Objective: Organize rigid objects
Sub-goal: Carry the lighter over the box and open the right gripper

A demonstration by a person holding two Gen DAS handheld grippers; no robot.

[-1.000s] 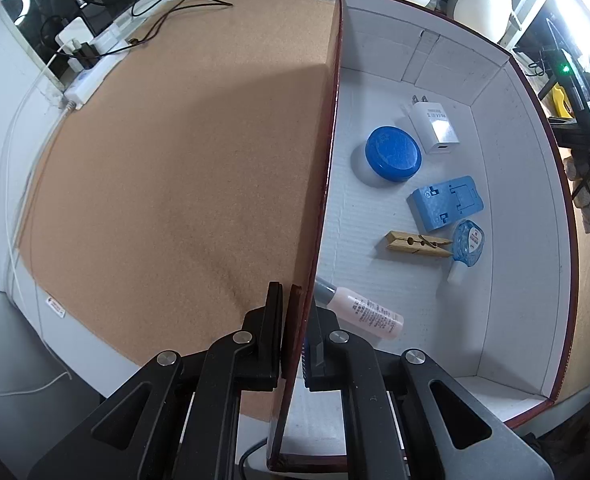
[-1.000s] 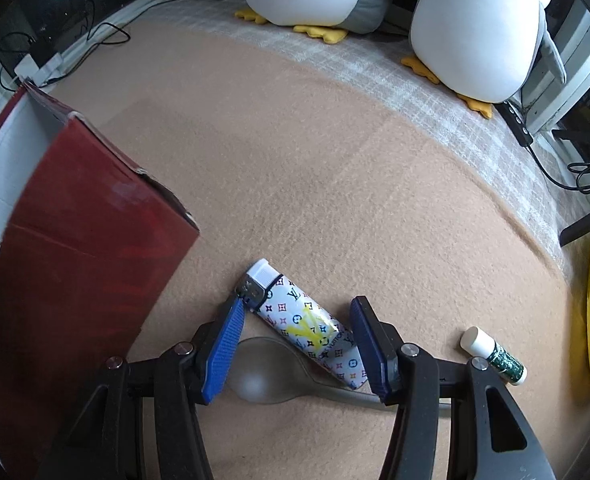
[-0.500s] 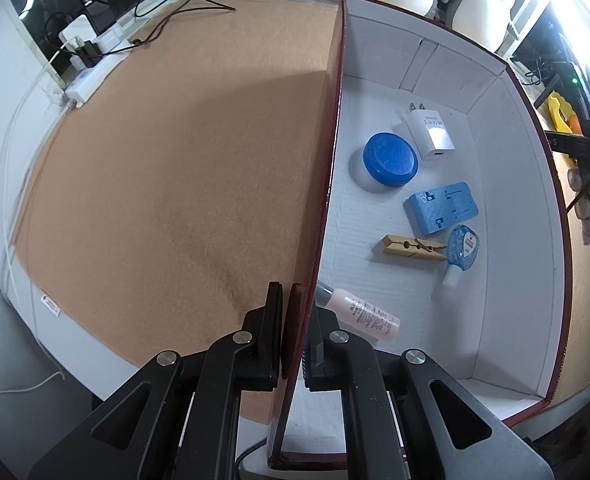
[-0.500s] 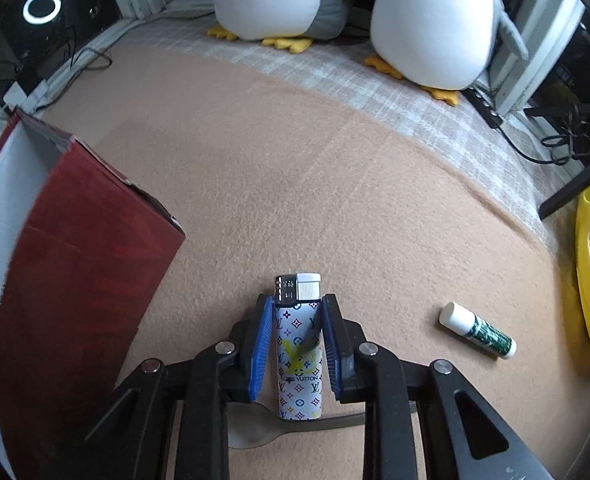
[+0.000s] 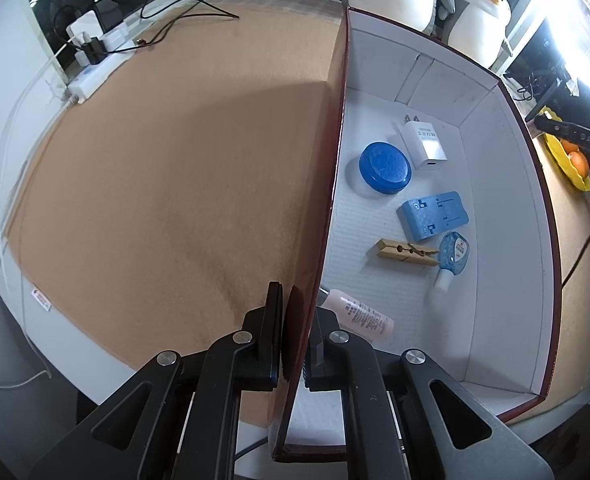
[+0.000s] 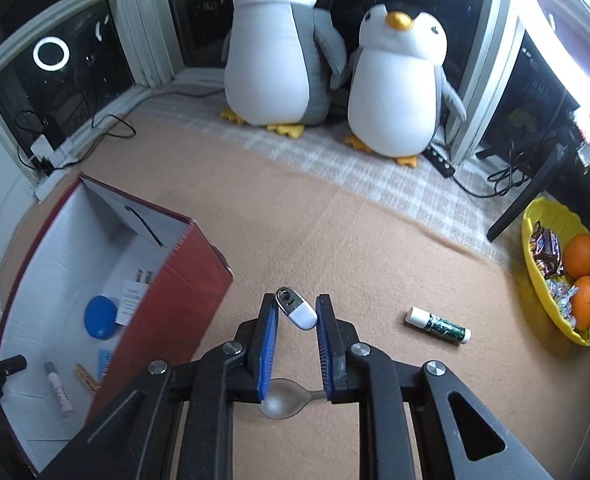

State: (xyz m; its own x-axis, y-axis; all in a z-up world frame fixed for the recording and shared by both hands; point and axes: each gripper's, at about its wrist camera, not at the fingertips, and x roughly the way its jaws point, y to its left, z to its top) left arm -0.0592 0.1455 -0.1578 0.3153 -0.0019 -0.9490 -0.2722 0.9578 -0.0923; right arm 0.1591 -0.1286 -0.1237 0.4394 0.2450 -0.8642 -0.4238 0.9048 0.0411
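While raised, right gripper (image 6: 296, 318) around lighter (image 6: 296, 308)

A home room — plush penguins (image 6: 279, 44) by dark windows (image 6: 55, 60), fruit bowl (image 6: 551, 292), tan carpet (image 6: 335, 240)

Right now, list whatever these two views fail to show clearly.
- Lighter, right wrist view: its body is hidden between the right gripper fingers.
- Spoon, right wrist view: handle hidden behind a finger.
- Charger label, left wrist view: too small to read.
- Box near corner, left wrist view: hidden behind the left gripper.
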